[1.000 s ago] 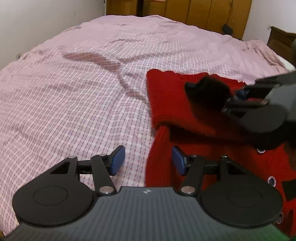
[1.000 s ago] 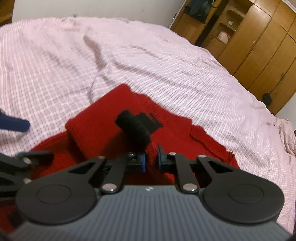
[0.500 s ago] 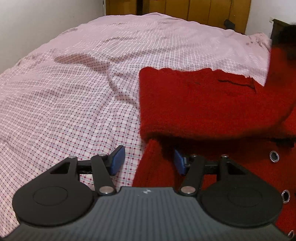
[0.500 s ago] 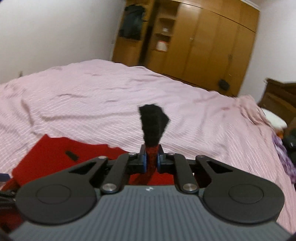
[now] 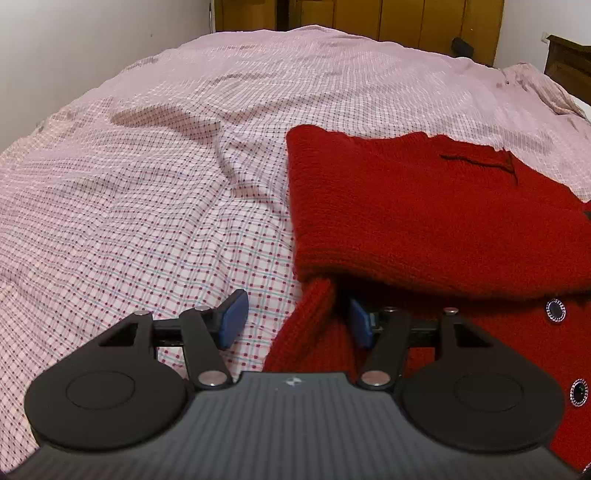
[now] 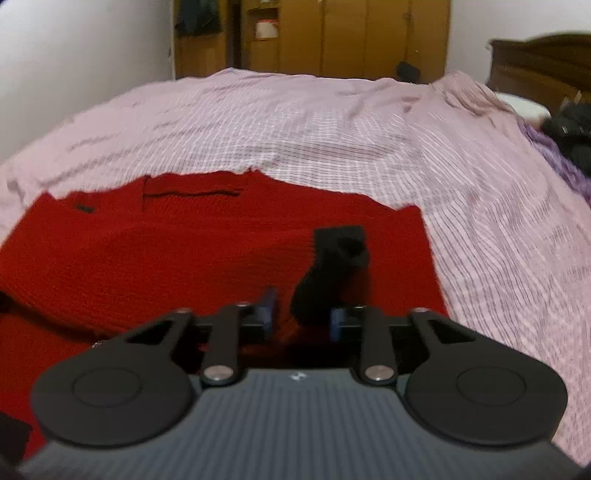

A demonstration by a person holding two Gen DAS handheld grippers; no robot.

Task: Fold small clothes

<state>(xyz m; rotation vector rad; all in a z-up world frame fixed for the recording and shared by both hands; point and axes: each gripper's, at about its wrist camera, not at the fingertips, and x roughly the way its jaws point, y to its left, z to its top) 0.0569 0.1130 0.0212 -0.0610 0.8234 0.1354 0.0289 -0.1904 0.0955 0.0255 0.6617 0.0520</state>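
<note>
A red knit cardigan (image 5: 424,214) with round buttons lies on the bed, its top part folded over the lower part. It also shows in the right wrist view (image 6: 207,251). My left gripper (image 5: 295,319) is open, low at the cardigan's left edge, with a red sleeve fold between its blue pads. My right gripper (image 6: 301,314) is open just above the cardigan's right side. A black cuff (image 6: 332,266) lies on the red knit between and ahead of its fingers.
The bed is covered by a pink checked sheet (image 5: 147,177) with wrinkles. Wooden wardrobes (image 6: 351,33) stand behind the bed. A dark headboard (image 6: 543,62), a pillow and dark and purple clothes (image 6: 569,140) are at the right.
My right gripper carried the black cuff up and over to the right side, lowered it onto the cardigan and opened. My left gripper moved closer to the sleeve fold.
</note>
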